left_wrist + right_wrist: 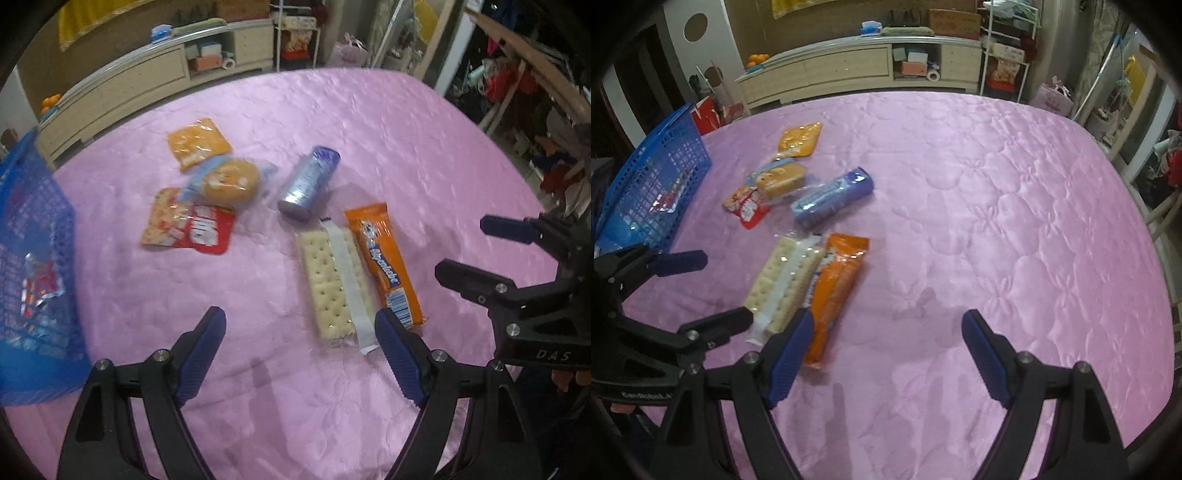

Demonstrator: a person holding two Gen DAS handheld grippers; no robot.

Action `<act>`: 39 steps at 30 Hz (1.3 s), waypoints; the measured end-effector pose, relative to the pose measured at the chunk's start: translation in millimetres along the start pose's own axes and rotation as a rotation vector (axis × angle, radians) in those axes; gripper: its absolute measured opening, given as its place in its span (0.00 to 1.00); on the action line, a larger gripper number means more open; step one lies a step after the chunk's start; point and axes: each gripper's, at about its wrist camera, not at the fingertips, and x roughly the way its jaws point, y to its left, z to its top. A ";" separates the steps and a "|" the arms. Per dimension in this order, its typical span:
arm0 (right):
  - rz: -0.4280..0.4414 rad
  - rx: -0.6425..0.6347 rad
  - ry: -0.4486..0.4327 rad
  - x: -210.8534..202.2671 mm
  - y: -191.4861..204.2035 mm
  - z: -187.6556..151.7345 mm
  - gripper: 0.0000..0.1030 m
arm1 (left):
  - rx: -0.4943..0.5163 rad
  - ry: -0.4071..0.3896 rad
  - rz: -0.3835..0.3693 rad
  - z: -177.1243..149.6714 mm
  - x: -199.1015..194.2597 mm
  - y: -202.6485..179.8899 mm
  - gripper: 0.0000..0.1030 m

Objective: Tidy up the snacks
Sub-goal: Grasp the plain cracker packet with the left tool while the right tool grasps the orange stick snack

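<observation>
Six snacks lie on the pink quilted tablecloth (pixel 406 147): an orange packet (pixel 199 142), a wrapped bun (pixel 229 182), a red packet (pixel 188 223), a blue-purple roll (pixel 308 182), a cracker pack (pixel 334 286) and an orange biscuit bar (pixel 384 262). My left gripper (pixel 299 317) is open and empty, just short of the cracker pack's near end. My right gripper (pixel 886 319) is open and empty too, its left finger beside the orange biscuit bar (pixel 834 291) and the cracker pack (pixel 785 280). A blue basket (pixel 33 240) at the left holds a shiny packet (pixel 38 291).
The blue basket (pixel 657 184) stands at the table's left edge. Each gripper shows in the other's view: the right gripper (pixel 463 245) and the left gripper (pixel 724 287). A cream cabinet (pixel 849 70) runs behind the table. Clutter fills the room at the right.
</observation>
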 end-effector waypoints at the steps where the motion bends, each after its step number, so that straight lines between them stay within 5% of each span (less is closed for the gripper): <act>1: -0.010 0.004 0.005 1.8 -2.0 0.0 0.83 | 0.009 0.006 0.002 1.3 4.4 -3.1 0.79; 19: 0.030 0.095 0.020 8.1 -21.1 2.2 0.83 | 0.061 0.048 0.032 19.1 43.2 -28.1 0.79; 22: 0.028 0.101 0.028 9.4 -21.5 1.2 0.83 | 0.057 0.038 0.030 18.3 40.5 -29.1 0.66; 24: 0.009 0.091 0.021 8.7 -19.4 0.7 0.83 | 0.047 0.030 0.032 17.0 38.6 -25.8 0.44; 39: 0.134 0.034 0.053 25.0 23.1 3.9 0.83 | -0.112 -0.026 -0.004 -18.3 -2.7 29.9 0.41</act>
